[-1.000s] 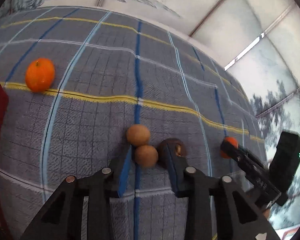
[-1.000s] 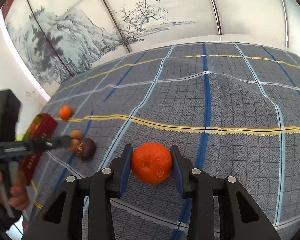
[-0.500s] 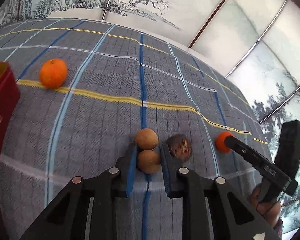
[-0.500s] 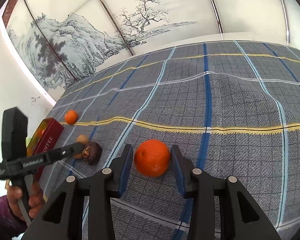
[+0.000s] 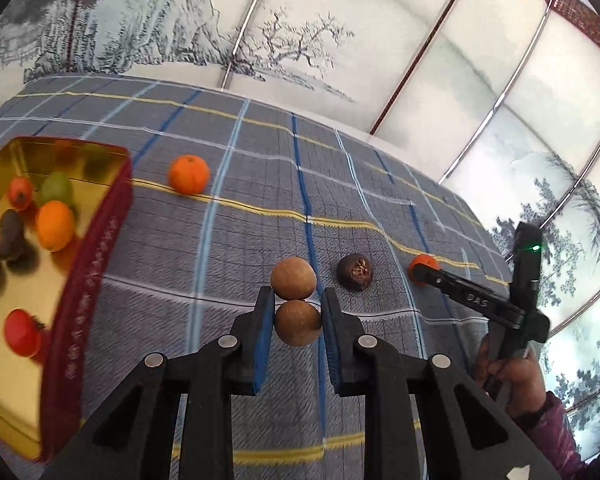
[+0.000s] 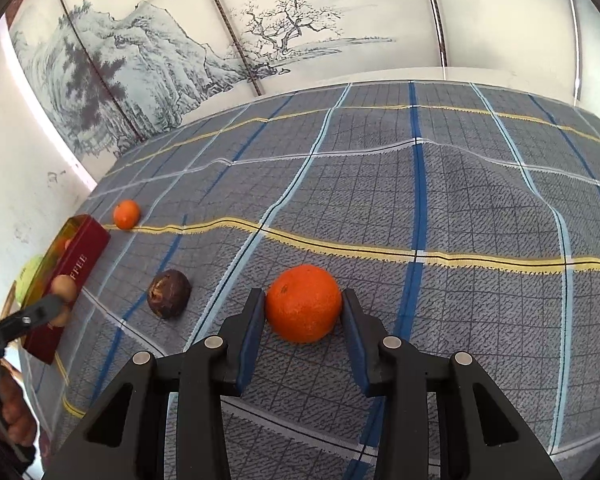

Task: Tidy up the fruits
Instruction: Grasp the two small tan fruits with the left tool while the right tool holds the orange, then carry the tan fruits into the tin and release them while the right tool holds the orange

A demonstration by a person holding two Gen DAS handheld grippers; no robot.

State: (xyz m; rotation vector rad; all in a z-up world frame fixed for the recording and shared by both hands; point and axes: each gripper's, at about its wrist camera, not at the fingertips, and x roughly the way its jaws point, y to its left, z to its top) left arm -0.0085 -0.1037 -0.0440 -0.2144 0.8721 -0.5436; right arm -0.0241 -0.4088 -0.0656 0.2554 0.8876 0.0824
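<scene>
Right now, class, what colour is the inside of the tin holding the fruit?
Shiny gold inside the tin, with dark red outer walls; the left wrist view shows it best.

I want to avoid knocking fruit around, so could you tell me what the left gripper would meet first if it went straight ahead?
The left gripper, shut on a brown fruit, would first meet the second brown fruit, which appears to touch the held one.

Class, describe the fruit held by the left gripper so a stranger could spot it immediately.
Start at the red tin on the plaid cloth. Right of it, the left gripper clamps a round tan fruit. Its twin sits just beyond, ungripped.
</scene>
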